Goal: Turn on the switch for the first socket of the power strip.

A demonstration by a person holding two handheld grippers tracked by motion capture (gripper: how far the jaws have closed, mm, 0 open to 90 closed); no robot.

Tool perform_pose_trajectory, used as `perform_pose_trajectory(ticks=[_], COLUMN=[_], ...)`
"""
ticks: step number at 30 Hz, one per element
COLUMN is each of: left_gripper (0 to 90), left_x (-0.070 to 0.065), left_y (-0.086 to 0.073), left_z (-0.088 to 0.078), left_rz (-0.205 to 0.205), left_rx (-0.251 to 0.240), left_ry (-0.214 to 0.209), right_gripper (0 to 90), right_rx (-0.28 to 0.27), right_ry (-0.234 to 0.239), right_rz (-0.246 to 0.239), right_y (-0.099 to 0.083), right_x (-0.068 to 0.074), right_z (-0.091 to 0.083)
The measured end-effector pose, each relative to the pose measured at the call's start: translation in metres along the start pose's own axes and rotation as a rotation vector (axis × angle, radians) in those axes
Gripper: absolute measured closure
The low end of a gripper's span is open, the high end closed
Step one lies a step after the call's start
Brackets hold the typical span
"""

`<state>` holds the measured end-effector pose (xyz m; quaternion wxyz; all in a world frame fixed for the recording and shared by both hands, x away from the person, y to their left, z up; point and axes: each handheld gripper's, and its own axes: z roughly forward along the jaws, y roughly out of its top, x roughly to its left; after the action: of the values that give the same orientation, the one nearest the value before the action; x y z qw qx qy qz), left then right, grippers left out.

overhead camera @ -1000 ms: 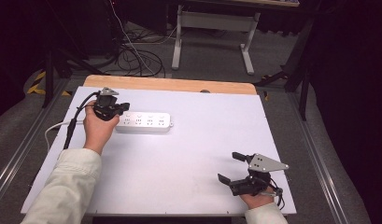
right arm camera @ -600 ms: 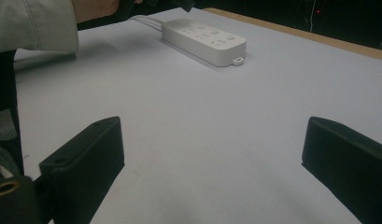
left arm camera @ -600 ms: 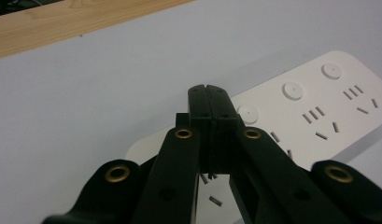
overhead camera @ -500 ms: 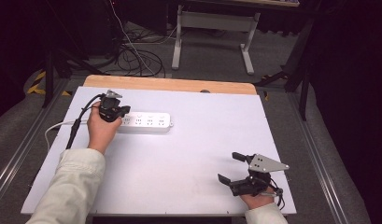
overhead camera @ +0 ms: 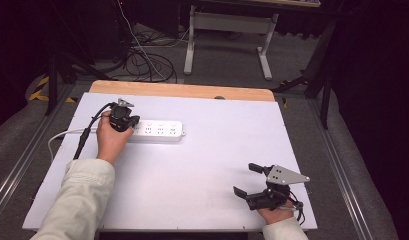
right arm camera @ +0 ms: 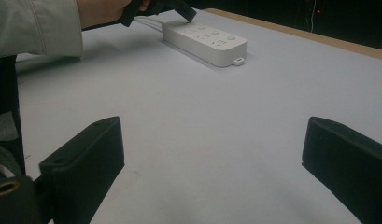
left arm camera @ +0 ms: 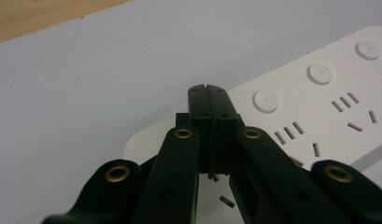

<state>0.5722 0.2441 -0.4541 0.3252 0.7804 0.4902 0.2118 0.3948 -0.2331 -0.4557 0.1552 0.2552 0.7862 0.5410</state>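
White plastic, the power strip [overhead camera: 156, 130] lies flat on the pale table [overhead camera: 192, 170], toward its far left part, long side running left to right, with a white cord [overhead camera: 59, 137] leaving its left end.

From above, the left gripper [overhead camera: 123, 120] is held in the person's left hand [overhead camera: 111, 140] right over the strip's left end, its black cable [overhead camera: 89, 135] trailing back along the light sleeve [overhead camera: 74, 200]. In the left gripper view the two black fingers [left arm camera: 209, 100] are pressed flat together with nothing between them, their tips over the strip's top face near the rounded end, just beside the first round button [left arm camera: 265, 99] and a group of socket slots [left arm camera: 289, 131]. Whether the tips touch the plastic cannot be told.

The right gripper [overhead camera: 249, 180] sits at the near right part of the table, well apart from the strip, held in the right hand [overhead camera: 274, 215], with its grey three-cornered plate [overhead camera: 284, 175] on top. Its fingers [right arm camera: 83, 163] are spread wide with bare table between them. In the right gripper view the strip [right arm camera: 205, 42] lies far ahead and to the left, with the left gripper [right arm camera: 186, 11] pointing down at its far end.
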Motion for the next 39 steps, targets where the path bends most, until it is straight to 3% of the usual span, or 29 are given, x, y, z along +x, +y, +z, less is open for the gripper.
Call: perform_pose_trajectory(ticks=[18, 21, 39], left_gripper=[90.0, 90.0, 90.0], left_x=[-0.0043, -0.0052, -0.0062], left_y=[-0.0004, -0.0001, -0.0026], left_z=[0.0013, 0.0016, 0.0031], left_rz=[0.023, -0.006, -0.003], left_rx=[0.009, 0.012, 0.005], left_ry=[0.035, 0.035, 0.044], right_gripper=[6.0, 6.0, 6.0], right_rx=[0.000, 0.000, 0.000], right_ry=[0.002, 0.002, 0.007], right_rz=[0.000, 0.001, 0.003], right_y=[-0.0003, -0.0004, -0.0007], right_x=[0.0001, 0.0001, 0.0005], right_z=[-0.0002, -0.0002, -0.0004])
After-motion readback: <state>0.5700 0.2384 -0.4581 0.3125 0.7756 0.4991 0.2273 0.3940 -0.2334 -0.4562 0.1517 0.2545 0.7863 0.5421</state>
